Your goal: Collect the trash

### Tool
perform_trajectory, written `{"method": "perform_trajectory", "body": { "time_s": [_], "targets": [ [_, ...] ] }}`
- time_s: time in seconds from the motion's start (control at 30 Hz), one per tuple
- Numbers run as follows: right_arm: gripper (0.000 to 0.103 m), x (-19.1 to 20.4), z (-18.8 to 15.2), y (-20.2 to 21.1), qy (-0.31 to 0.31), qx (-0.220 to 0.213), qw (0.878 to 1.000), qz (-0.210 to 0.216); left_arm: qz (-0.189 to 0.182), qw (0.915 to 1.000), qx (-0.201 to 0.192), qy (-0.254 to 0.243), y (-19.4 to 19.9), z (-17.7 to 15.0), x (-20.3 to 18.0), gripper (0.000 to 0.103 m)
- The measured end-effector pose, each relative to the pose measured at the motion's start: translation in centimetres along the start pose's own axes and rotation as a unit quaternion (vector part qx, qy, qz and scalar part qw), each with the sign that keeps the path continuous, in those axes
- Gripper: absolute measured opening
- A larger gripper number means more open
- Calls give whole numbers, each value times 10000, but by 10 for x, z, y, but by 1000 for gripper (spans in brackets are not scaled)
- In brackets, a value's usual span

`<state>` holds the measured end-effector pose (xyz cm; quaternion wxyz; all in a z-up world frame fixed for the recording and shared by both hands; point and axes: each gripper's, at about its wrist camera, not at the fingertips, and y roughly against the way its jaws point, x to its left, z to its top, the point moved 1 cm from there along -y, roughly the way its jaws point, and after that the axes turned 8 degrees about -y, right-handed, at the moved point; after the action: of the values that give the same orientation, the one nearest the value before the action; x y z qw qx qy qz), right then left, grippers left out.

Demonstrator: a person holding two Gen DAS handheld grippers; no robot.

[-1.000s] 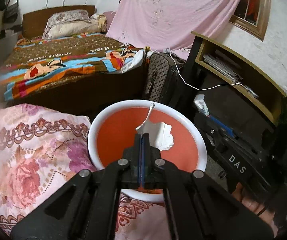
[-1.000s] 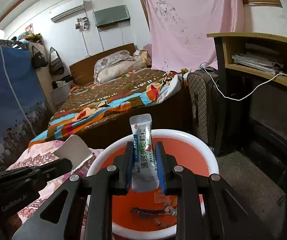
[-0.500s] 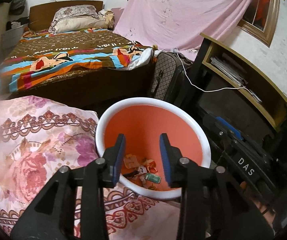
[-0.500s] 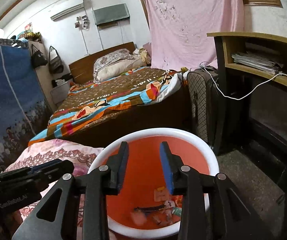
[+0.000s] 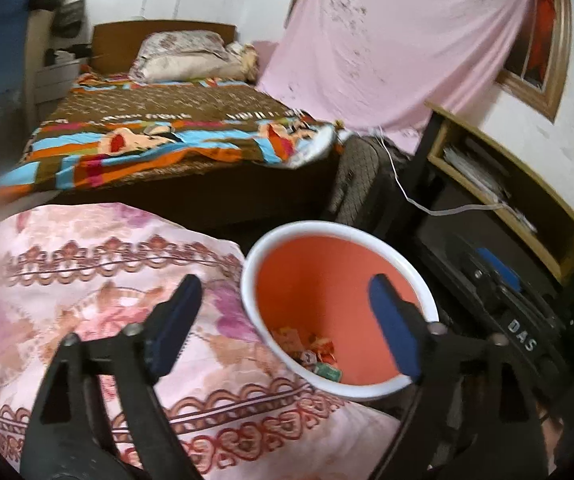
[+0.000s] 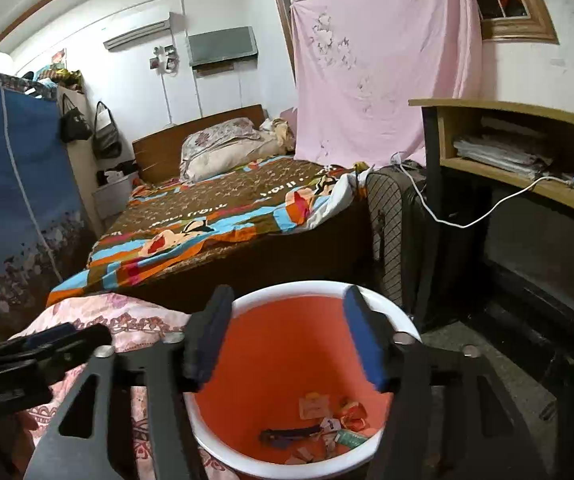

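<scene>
Tongs: left (image 5: 283, 312) opening, empty | right (image 6: 287, 334) opening, empty | above bin (image 6: 247, 304)

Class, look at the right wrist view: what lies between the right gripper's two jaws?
Nothing is held there. The right gripper is opening, and through the gap only the orange bin shows, with scraps of trash at its bottom.

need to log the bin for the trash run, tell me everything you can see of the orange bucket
The orange bucket is a round, plastic-looking pail with an orange inside and a thick white rim. It stands upright and open on the floor, against the pink floral bedding, in front of the bed. Small wrappers and scraps lie loose on its bottom; it is mostly empty. Neither gripper touches it.
</scene>
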<state>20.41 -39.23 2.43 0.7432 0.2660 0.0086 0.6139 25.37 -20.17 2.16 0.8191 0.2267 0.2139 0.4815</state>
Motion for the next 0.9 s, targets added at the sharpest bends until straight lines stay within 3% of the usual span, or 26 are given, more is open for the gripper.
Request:
{"method": "perform_trajectory", "body": {
  "time_s": [0.2, 0.3, 0.9],
  "targets": [
    [85, 8, -1, 8, 39, -107, 9999, -30, 432, 9983, -308, 257, 19, -6, 22, 103],
    [103, 12, -3, 13, 54, -144, 9999, 34, 624, 9968, -367, 328, 27, -12, 33, 103],
    [103, 47, -32, 76, 405, -959, 9933, 493, 1423, 9827, -1182, -112, 109, -53, 53, 103]
  ]
}}
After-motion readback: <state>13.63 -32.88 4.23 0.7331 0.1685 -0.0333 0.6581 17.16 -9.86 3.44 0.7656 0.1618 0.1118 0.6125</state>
